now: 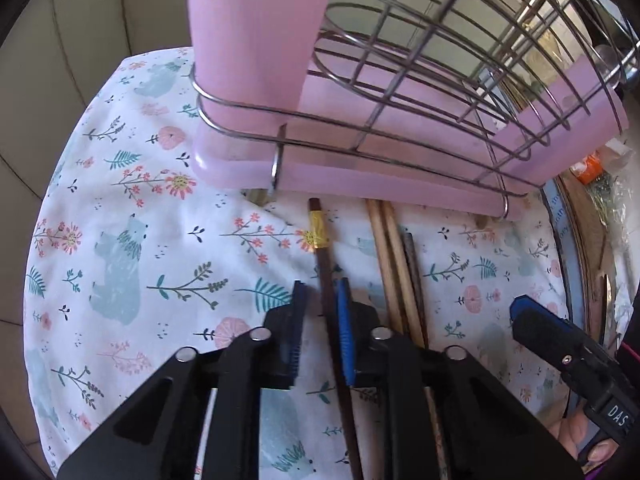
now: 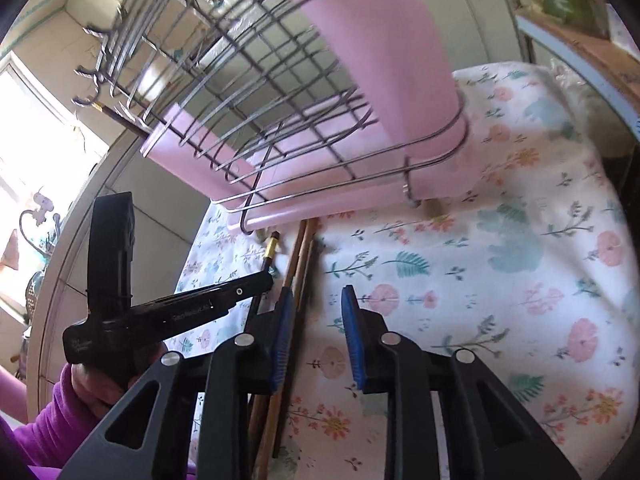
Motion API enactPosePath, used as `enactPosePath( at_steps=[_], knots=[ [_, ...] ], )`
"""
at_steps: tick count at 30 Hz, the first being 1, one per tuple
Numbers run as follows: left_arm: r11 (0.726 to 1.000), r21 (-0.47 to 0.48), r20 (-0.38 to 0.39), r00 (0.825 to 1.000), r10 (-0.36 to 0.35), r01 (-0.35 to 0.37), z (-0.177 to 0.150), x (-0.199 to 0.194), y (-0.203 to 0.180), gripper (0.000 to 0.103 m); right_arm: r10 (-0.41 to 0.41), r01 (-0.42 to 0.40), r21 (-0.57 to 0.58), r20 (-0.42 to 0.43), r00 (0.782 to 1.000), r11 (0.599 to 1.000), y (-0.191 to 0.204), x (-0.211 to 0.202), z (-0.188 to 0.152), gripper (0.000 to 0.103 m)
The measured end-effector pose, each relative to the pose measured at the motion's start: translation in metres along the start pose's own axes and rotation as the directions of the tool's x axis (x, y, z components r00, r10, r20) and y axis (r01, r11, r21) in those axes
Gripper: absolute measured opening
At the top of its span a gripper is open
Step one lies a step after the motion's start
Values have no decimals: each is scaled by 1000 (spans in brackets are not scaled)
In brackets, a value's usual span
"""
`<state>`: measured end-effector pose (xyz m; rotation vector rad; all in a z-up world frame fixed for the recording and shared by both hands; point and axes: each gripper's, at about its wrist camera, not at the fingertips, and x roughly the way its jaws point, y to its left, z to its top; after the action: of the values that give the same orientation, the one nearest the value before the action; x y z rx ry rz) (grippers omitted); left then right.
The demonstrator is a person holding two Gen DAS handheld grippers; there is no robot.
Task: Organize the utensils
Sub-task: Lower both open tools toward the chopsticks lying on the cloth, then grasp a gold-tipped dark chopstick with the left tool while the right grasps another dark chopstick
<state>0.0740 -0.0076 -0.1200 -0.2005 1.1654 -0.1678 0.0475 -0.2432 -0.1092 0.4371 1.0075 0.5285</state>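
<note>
A dark chopstick with a gold band (image 1: 325, 268) lies on the floral cloth (image 1: 140, 220), pointing at the pink rack. My left gripper (image 1: 322, 304) straddles it; its blue pads stand a narrow gap apart and the stick runs close to the right pad with cloth showing on its left. Two pale wooden chopsticks (image 1: 390, 248) and another dark one (image 1: 412, 260) lie just right of it. My right gripper (image 2: 316, 308) is open over the cloth, and the wooden chopsticks (image 2: 302, 252) run along and under its left finger. Each gripper shows from the side in the other view: left gripper (image 2: 266, 278), right gripper (image 1: 516, 312).
A wire rack (image 1: 420, 60) on a pink drip tray (image 1: 360, 168) stands just beyond the chopsticks, with a pink cup holder (image 1: 256, 40) at one end. A dark chopstick (image 2: 120, 120) stands in the holder at the other end. A hand in a purple sleeve (image 2: 52, 412) holds the left gripper. Clutter (image 1: 588, 168) lies past the cloth's right edge.
</note>
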Motion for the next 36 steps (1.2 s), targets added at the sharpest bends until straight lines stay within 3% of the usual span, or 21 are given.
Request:
enactPosePath(
  at_steps=[4, 11, 14, 20, 29, 36],
  knots=[
    [999, -23, 17, 999, -28, 29, -6, -11, 9, 8, 2, -2, 13, -51, 999, 1000, 3, 21, 6, 23],
    [995, -42, 50, 995, -84, 86, -17, -29, 28, 8, 48, -26, 145, -151, 987, 989, -9, 63, 16, 23],
    [994, -46, 62, 993, -97, 100, -15, -32, 36, 8, 83, -51, 203, -155, 984, 978, -14, 71, 18, 23],
    [991, -66, 63, 992, -114, 118, -17, -31, 45, 8, 124, -85, 238, -156, 980, 968, -15, 80, 21, 8],
    [992, -59, 71, 992, -104, 108, -21, -40, 52, 8, -23, 39, 170, -94, 995, 985, -4, 55, 19, 6],
    [998, -25, 23, 998, -57, 58, -15, -33, 50, 8, -227, 237, 120, -93, 969, 964, -15, 33, 18, 6]
  ],
)
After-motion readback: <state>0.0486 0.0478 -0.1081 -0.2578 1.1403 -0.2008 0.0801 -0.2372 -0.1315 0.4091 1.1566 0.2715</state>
